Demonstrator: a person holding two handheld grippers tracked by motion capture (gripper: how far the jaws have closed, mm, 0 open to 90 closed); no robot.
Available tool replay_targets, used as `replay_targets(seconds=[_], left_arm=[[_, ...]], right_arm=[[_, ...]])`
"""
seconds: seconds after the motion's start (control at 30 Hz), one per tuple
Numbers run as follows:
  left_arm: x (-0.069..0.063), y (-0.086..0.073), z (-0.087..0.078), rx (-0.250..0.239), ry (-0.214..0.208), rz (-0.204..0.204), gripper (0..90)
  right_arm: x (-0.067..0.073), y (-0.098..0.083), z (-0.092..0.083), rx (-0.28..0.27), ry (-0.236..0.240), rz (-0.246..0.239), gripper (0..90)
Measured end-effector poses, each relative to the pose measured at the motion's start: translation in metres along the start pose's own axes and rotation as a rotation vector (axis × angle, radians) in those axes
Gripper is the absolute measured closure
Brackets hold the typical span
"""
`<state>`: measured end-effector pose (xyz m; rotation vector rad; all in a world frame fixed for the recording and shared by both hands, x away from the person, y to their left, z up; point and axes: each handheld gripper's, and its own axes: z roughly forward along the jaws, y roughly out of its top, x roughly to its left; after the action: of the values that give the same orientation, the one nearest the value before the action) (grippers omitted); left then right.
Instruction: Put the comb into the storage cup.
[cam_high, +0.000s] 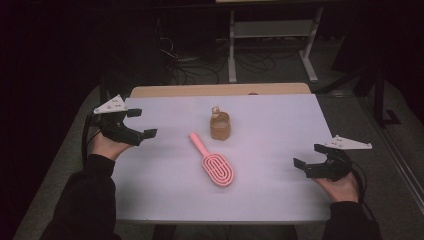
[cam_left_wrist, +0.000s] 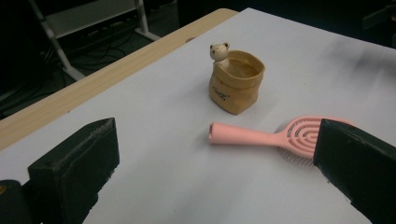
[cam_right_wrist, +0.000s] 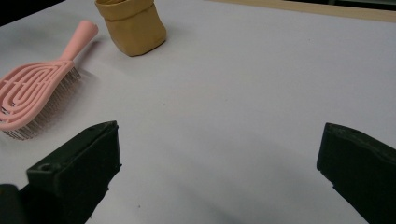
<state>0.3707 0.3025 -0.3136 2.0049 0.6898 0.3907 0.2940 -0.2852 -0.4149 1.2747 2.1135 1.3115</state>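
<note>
A pink hairbrush (cam_high: 214, 162) lies bristles down in the middle of the white table (cam_high: 280, 130), its handle pointing to the far left. Just beyond it stands a tan bag-shaped cup (cam_high: 220, 126) with a small bear figure on its rim (cam_left_wrist: 219, 50). My left gripper (cam_high: 142, 123) hovers open at the table's left edge, apart from both, and its view shows the hairbrush (cam_left_wrist: 275, 136) and cup (cam_left_wrist: 237, 81) ahead. My right gripper (cam_high: 310, 156) is open near the right edge, with the hairbrush (cam_right_wrist: 37, 91) and cup (cam_right_wrist: 133, 25) off to its left.
A strip of wooden tabletop (cam_high: 220, 90) shows past the white sheet at the far edge. Behind the table stand a white metal frame (cam_high: 272, 37) and loose cables on a dark floor.
</note>
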Motion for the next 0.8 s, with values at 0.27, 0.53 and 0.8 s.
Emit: replay_targets(seconds=[0.27, 0.53, 0.8], left_arm=[[-0.006, 0.014, 0.013, 0.007, -0.015, 0.024, 0.5], [-0.006, 0.020, 0.027, 0.029, -0.033, 0.026, 4.2], [-0.008, 0.024, 0.034, 0.044, -0.046, 0.021, 12.0]], right_arm=[[0.000, 0.000, 0.000, -0.004, -0.002, -0.004, 0.0], [0.000, 0.000, 0.000, 0.000, -0.004, -0.001, 0.0], [0.001, -0.001, -0.001, -0.001, -0.003, 0.001, 0.0]])
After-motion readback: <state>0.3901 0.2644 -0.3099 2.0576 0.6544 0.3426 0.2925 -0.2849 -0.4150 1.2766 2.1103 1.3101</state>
